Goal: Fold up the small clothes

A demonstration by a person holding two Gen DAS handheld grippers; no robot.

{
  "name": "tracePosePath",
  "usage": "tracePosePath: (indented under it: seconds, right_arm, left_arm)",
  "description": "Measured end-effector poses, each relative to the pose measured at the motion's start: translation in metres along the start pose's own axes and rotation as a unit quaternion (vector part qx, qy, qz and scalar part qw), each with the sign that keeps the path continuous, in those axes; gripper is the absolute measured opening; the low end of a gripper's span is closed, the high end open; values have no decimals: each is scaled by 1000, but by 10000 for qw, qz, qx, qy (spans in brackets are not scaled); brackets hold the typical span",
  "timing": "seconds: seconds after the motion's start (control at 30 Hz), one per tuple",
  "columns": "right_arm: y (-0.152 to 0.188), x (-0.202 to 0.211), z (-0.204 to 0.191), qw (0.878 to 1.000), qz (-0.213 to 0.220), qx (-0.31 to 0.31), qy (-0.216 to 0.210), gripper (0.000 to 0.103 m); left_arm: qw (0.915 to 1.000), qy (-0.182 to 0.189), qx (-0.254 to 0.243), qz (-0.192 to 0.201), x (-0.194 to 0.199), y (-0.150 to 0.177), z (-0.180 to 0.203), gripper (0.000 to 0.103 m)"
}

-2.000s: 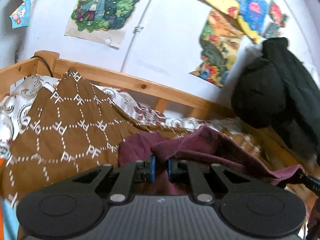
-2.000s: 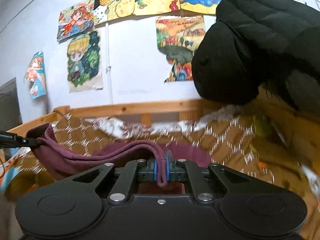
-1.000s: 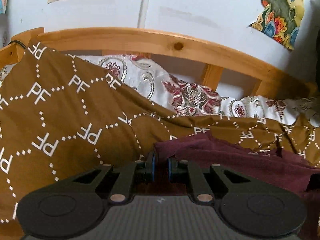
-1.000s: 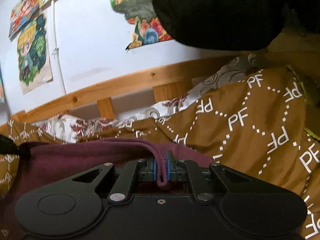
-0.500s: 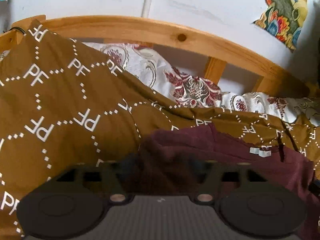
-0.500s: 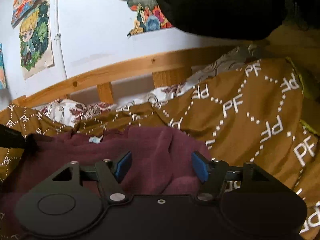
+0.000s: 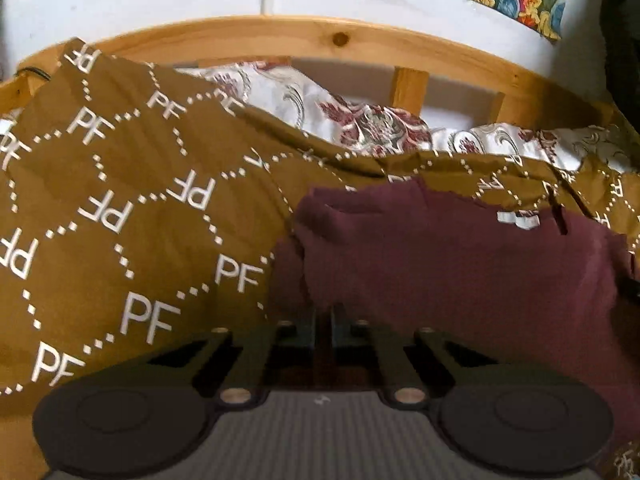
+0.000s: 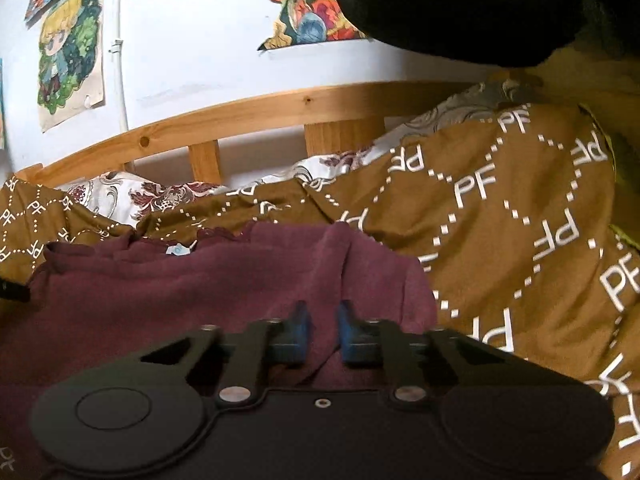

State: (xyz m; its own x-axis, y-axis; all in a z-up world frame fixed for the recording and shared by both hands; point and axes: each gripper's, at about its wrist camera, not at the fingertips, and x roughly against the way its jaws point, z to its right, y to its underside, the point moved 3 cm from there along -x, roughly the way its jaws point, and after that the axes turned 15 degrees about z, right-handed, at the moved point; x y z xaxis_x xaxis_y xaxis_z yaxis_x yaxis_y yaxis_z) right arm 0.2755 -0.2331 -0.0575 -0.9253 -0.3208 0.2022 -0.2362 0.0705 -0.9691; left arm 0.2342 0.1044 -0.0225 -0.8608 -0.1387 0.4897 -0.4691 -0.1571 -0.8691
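Observation:
A maroon garment (image 7: 460, 264) lies spread on a brown blanket printed with "PF" (image 7: 120, 208). It also shows in the right wrist view (image 8: 200, 288), with a small white label near its far edge. My left gripper (image 7: 323, 320) sits low over the garment's near left part, its jaws nearly together with a narrow gap and dark cloth showing there. My right gripper (image 8: 323, 322) sits over the garment's near right part, its blue pads (image 8: 298, 330) a little apart, with cloth lying between them.
A wooden bed rail (image 7: 340, 36) runs along the far side, with a white floral sheet (image 7: 360, 120) below it. A black jacket (image 8: 460, 0) hangs at the upper right. Posters (image 8: 72, 40) hang on the white wall.
Both grippers lowered the garment onto the blanket, opened wide and let it go. Since then both jaws have narrowed again over the cloth.

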Motion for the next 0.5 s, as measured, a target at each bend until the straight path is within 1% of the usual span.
tracePosePath:
  seconds: [0.03, 0.1, 0.2, 0.27, 0.3, 0.33, 0.37, 0.4, 0.43, 0.5]
  right_arm:
    - [-1, 1, 1, 9999, 26, -93, -36, 2]
    - [-5, 6, 2, 9996, 180, -195, -86, 2]
    - [-19, 18, -2, 9978, 661, -38, 0, 2]
    - [-27, 27, -5, 9951, 985, 64, 41, 2]
    - [-30, 30, -6, 9934, 1137, 143, 66, 2]
    - [-31, 33, -9, 9917, 1255, 263, 97, 2]
    - [-31, 33, -10, 9912, 1267, 361, 114, 2]
    - [-30, 30, -11, 9918, 1191, 440, 127, 2]
    - [-26, 25, -9, 9937, 1024, 416, 168, 2]
    - [-17, 17, 0, 9976, 641, 95, 255, 2]
  left_arm:
    - [10000, -10, 32, 93, 2, -1, 0, 4]
    - [9991, 6, 125, 404, 8, -8, -1, 4]
    - [9965, 15, 145, 828, 17, -18, 3, 4]
    - [9949, -38, 52, 1007, 19, -20, 6, 4]
    - [9949, -102, -24, 1002, 18, -20, 8, 4]
    - [9958, -152, -96, 899, 14, -17, 9, 4]
    - [9967, -213, -128, 769, 9, -14, 9, 4]
    - [9976, -294, -130, 610, 3, -10, 7, 4]
    - [9983, -359, -90, 449, -2, -5, 5, 4]
    - [9987, -457, 69, 214, -10, 4, 0, 4]
